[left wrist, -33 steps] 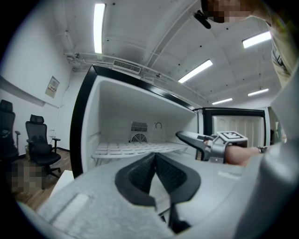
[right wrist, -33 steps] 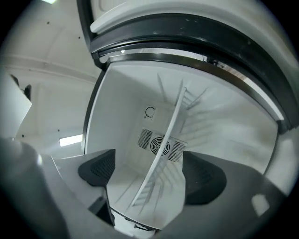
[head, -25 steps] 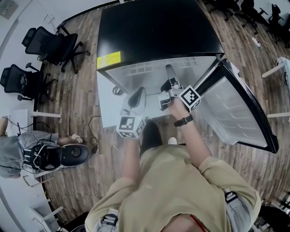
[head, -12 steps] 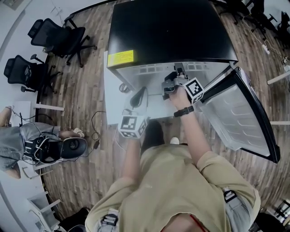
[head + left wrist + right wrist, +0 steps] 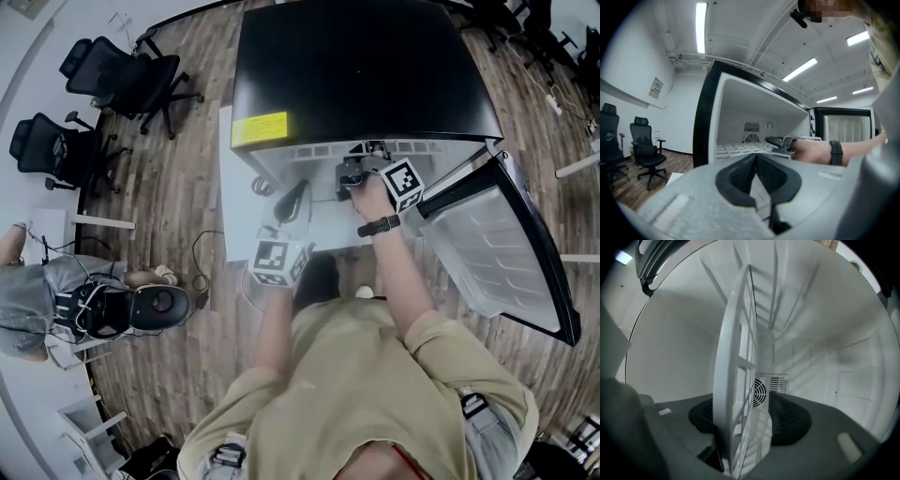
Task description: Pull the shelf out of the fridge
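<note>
Wooden floor (image 5: 169,169) and office chairs (image 5: 122,70) surround a black fridge (image 5: 366,66) whose door (image 5: 497,253) stands open at the right. Inside it, the right gripper (image 5: 373,150) straddles the front edge of the white shelf (image 5: 736,357). Its jaws have just been closing, yet a gap shows beside one pad. The left gripper (image 5: 298,192) hangs in front of the fridge, empty, jaws pressed together.
</note>
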Demonstrator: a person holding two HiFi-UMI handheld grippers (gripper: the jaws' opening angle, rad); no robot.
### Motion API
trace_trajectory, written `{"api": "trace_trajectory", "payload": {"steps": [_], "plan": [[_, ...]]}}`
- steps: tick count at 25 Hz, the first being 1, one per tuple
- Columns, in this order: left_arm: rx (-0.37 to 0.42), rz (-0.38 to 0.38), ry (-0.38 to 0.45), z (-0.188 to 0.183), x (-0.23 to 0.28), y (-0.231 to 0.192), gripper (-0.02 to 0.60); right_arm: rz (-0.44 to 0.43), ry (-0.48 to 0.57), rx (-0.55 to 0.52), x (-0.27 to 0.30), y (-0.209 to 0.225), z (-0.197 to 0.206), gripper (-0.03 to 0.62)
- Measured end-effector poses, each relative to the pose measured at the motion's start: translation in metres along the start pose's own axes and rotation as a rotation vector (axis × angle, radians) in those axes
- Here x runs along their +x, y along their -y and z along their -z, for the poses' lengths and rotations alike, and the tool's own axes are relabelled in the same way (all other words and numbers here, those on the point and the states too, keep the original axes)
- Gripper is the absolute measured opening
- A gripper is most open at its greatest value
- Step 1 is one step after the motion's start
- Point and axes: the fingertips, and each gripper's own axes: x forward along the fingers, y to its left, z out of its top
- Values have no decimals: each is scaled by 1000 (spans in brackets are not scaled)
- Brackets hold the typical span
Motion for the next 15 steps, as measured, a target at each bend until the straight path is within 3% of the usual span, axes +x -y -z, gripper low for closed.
{"api": "trace_trajectory", "payload": {"steps": [3, 6, 11, 15], "plan": [[-3, 2, 1, 0, 1, -2, 2, 19, -28, -60, 0, -2, 2, 188], [-3, 5, 5, -4, 2, -2, 2, 21, -16, -37, 2, -5, 1, 83], [-14, 8, 13, -7, 0, -1, 2, 36, -28, -29, 2, -3, 2, 35], [-21, 7, 18, -11, -4, 0, 2, 48, 1, 84, -1, 1, 2, 28]]}}
